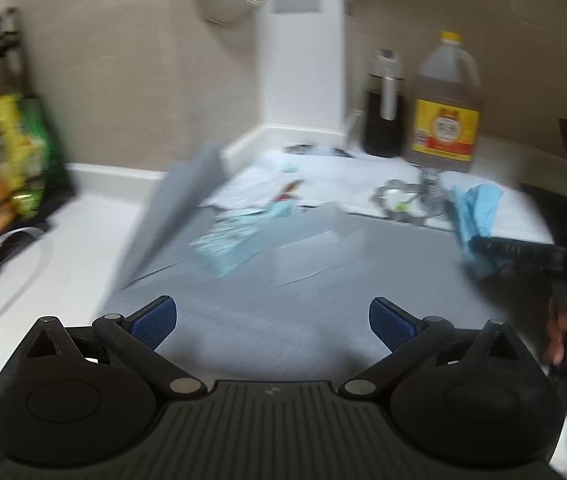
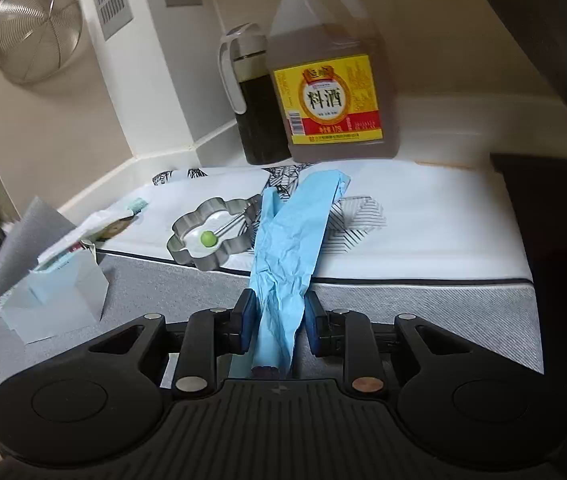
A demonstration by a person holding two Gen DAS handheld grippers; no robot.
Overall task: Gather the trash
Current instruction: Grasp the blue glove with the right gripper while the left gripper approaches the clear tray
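Pinching the blue paper (image 2: 283,248) over the grey mat (image 2: 423,304), the right gripper (image 2: 276,322) works just beside a metal egg ring (image 2: 203,236), bottles (image 2: 331,80) behind, while the left gripper (image 1: 273,320) hangs wide open, empty.

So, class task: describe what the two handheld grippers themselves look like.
Both match. The left gripper and right gripper each have a black ribbed plastic body, two rounded black side housings, black linkage arms with silver rivets (one coppery on the right), and blue textured pads. No sleeves visible.
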